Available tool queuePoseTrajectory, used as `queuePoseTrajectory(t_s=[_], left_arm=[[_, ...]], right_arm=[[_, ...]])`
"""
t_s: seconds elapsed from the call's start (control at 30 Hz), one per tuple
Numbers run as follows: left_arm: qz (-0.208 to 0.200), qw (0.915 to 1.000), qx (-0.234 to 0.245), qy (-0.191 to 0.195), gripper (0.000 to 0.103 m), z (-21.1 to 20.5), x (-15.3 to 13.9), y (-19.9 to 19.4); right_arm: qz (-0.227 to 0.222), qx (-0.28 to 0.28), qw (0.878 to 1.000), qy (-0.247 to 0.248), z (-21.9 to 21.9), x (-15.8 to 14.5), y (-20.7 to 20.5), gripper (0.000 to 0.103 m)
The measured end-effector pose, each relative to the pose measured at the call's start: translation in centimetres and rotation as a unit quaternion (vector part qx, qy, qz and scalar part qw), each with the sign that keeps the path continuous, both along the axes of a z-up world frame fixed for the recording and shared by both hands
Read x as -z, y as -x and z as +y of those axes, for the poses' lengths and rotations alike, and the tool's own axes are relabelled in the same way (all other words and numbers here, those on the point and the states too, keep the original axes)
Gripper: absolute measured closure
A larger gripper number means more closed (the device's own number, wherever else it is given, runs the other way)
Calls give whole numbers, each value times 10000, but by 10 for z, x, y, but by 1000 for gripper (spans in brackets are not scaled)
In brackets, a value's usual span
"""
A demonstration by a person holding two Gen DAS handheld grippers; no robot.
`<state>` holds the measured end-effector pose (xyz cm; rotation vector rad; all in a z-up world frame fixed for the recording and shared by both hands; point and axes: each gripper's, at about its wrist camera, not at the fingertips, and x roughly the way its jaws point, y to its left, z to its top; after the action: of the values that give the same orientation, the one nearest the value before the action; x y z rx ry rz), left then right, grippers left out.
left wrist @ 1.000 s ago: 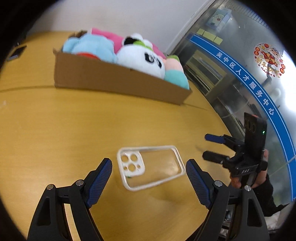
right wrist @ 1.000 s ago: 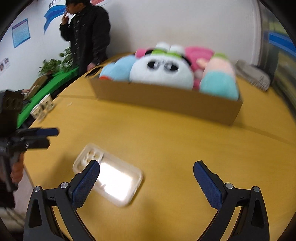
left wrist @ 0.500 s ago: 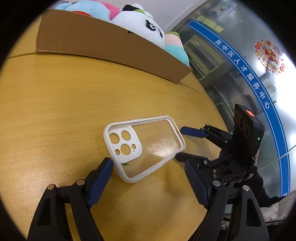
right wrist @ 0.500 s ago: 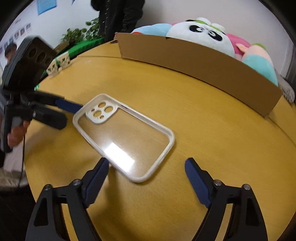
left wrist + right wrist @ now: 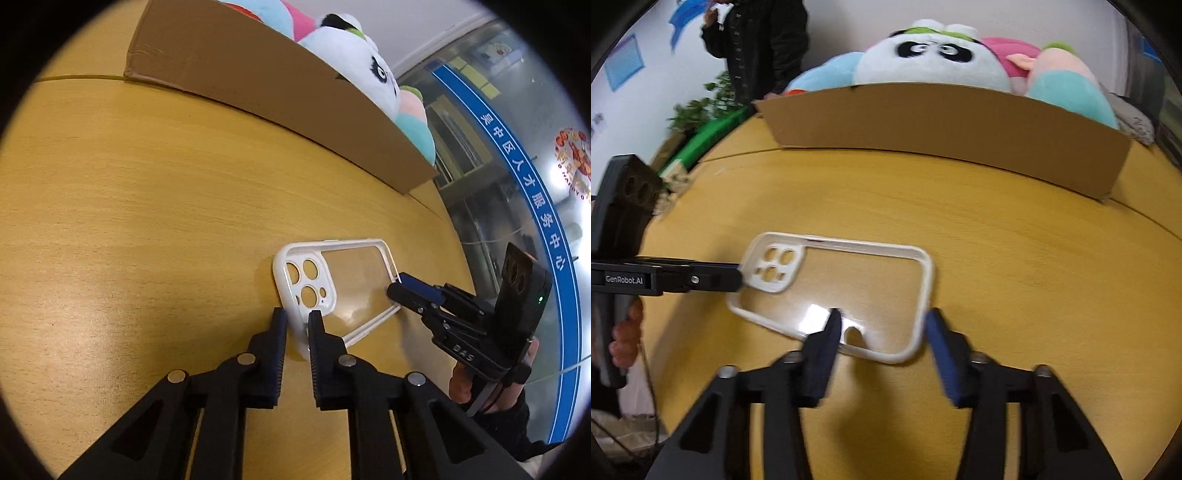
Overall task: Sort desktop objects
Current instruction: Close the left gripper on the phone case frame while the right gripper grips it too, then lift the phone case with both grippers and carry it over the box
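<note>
1. Left wrist view: the left gripper (image 5: pixel 294 322) pinches the camera-end rim of the phone case (image 5: pixel 334 286), which lies on the table (image 5: pixel 147 206) in front of the cardboard box (image 5: pixel 266 85).
2. The right gripper (image 5: pixel 882 326) is spread, straddling the case's other end.
3. Judged progress: plush toys (image 5: pixel 934 59) already fill the box; the case is not yet sorted.

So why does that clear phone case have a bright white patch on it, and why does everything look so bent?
Right wrist view: the patch on the phone case is glare, probably a room light; this picture is slightly blurred. Left wrist view: sharper, with only faint sheen on the case and a pale glow on the table. Both views: the fisheye lens bows the cardboard box and darkens the corners.
</note>
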<state>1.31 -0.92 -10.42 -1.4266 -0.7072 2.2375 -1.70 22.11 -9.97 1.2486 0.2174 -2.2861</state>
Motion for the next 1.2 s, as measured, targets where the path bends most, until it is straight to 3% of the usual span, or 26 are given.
queuePoseTrajectory(t_s=[0.13,0.2,0.27,0.53,0.77,0.9,1.07,1.2], left_arm=[[53,9995,-142,274,93,3,-5,1],[121,9984,-255,490,95,3,-12,1],[275,9980,-330,456,95,-2,-25,1],[1240,9897,-456,543,95,-19,-101,20],[1848,9783,-317,886,95,-36,-154,106],[2073,9730,-182,997,95,-44,-174,172],[2027,9718,-23,1201,95,-48,-177,268],[1627,9784,139,1268,95,-36,-161,329]], right_arm=[[168,177,9995,-191,0,2,-2,92],[331,206,9989,-267,-4,0,-8,93],[442,222,9987,-154,-6,-5,-14,94],[1142,237,9929,227,-22,-65,21,94],[1753,222,9831,481,-41,-122,68,93],[1875,376,9792,676,-42,-149,129,93],[2014,583,9754,680,-43,-176,209,94],[1893,749,9780,459,-46,-176,276,94]])
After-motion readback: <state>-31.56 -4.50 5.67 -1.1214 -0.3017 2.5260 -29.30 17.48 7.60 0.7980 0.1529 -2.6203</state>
